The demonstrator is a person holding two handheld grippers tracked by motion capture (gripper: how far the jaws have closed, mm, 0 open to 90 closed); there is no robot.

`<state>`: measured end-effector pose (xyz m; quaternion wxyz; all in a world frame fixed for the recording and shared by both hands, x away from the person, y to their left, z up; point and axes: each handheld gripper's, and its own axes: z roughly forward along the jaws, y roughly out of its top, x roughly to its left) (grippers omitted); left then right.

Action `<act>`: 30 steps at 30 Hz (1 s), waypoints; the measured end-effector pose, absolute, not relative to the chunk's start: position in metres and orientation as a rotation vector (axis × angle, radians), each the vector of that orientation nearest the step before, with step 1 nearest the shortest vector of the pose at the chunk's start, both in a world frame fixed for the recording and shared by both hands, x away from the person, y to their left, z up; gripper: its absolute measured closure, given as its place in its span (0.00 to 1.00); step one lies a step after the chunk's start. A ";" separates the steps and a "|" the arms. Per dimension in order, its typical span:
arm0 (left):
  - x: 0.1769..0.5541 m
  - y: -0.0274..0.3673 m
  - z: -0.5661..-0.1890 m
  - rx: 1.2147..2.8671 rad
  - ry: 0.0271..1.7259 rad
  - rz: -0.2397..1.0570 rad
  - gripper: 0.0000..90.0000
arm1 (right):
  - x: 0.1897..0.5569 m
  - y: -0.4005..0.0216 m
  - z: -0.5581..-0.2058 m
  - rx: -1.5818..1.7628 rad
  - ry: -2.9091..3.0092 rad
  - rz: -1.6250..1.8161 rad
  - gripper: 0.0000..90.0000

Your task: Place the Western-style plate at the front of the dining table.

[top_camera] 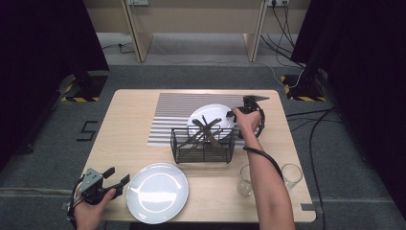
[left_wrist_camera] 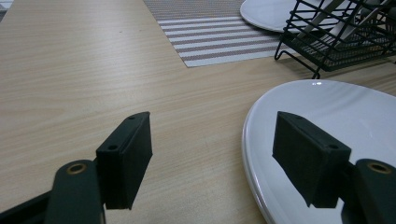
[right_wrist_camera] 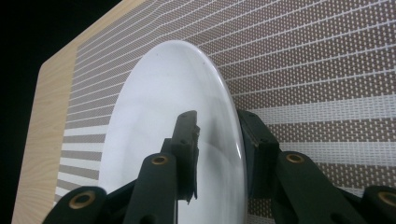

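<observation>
White porcelain is what the right gripper (top_camera: 235,114) deals with: the far plate (top_camera: 210,115) lies flat on the striped placemat (top_camera: 174,117), just behind the black wire basket (top_camera: 203,144), and the gripper meets its right-hand rim. In the right gripper view the rim (right_wrist_camera: 236,135) runs up between the two black jaws, one jaw over the plate's glossy face and the other outside it above the woven mat. The jaws stand part-way apart, and a sliver of gap shows on either side of the rim, so the pads (right_wrist_camera: 187,140) do not appear to press on it; the plate rests on the mat rather than hanging in a grip. The basket, holding several pieces of cutlery (top_camera: 206,132) that lean crosswise, sits between this plate and the near edge of the wooden table (top_camera: 124,139).

The left gripper (top_camera: 115,178) is held at the table's near left corner with its jaws wide apart and nothing between them. The near plate (top_camera: 157,192) lies just to its right; in the left gripper view one jaw hovers over that plate's rim (left_wrist_camera: 254,154) and the other over bare wood. Two clear glasses (top_camera: 245,181) stand near the right forearm, well apart from either tool.
</observation>
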<state>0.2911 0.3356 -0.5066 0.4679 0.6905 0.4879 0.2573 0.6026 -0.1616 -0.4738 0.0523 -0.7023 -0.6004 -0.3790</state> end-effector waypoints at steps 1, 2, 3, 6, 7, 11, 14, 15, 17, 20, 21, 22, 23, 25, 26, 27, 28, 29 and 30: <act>0.291 0.336 -0.507 1.694 1.198 0.630 0.31 | 0.603 -0.162 -0.474 -2.138 -1.826 -1.149 0.77; 0.291 0.336 -0.506 1.695 1.197 0.631 0.31 | 0.603 -0.162 -0.474 -2.141 -1.831 -1.143 0.77; 0.291 0.336 -0.506 1.694 1.196 0.631 0.31 | 0.603 -0.162 -0.474 -2.146 -1.838 -1.134 0.76; 0.291 0.335 -0.507 1.696 1.193 0.630 0.31 | 0.603 -0.162 -0.476 -2.152 -1.854 -1.116 0.74; 0.291 0.335 -0.507 1.695 1.194 0.630 0.31 | 0.603 -0.162 -0.476 -2.156 -1.859 -1.114 0.73; 0.291 0.336 -0.507 1.694 1.197 0.631 0.31 | 0.602 -0.162 -0.479 -2.184 -1.876 -1.091 0.69; 0.291 0.336 -0.507 1.695 1.196 0.630 0.31 | 0.603 -0.162 -0.482 -2.192 -1.891 -1.068 0.66; 0.291 0.336 -0.507 1.696 1.196 0.632 0.31 | 0.603 -0.162 -0.483 -2.193 -1.898 -1.055 0.65; 0.291 0.337 -0.506 1.696 1.198 0.632 0.31 | 0.603 -0.164 -0.485 -2.211 -1.919 -1.031 0.66; 0.291 0.337 -0.507 1.695 1.199 0.630 0.31 | 0.603 -0.165 -0.483 -2.219 -1.919 -1.022 0.65; 0.291 0.337 -0.507 1.696 1.198 0.629 0.31 | 0.603 -0.165 -0.482 -2.220 -1.932 -1.033 0.65; 0.291 0.336 -0.507 1.695 1.196 0.630 0.31 | 0.603 -0.166 -0.482 -2.220 -1.933 -1.036 0.65; 0.291 0.336 -0.506 1.695 1.196 0.630 0.31 | 0.603 -0.167 -0.480 -2.223 -1.924 -1.038 0.64; 0.291 0.336 -0.506 1.693 1.195 0.632 0.31 | 0.602 -0.169 -0.480 -2.230 -1.931 -1.048 0.64; 0.290 0.337 -0.506 1.694 1.197 0.633 0.31 | 0.602 -0.169 -0.479 -2.237 -1.915 -1.043 0.64; 0.291 0.337 -0.506 1.694 1.198 0.633 0.31 | 0.601 -0.171 -0.478 -2.239 -1.928 -1.052 0.64; 0.291 0.337 -0.506 1.693 1.198 0.633 0.31 | 0.601 -0.171 -0.477 -2.239 -1.925 -1.058 0.64; 0.291 0.337 -0.506 1.691 1.197 0.635 0.31 | 0.600 -0.172 -0.477 -2.236 -1.931 -1.063 0.64; 0.291 0.337 -0.505 1.689 1.194 0.637 0.31 | 0.599 -0.173 -0.476 -2.234 -1.934 -1.076 0.63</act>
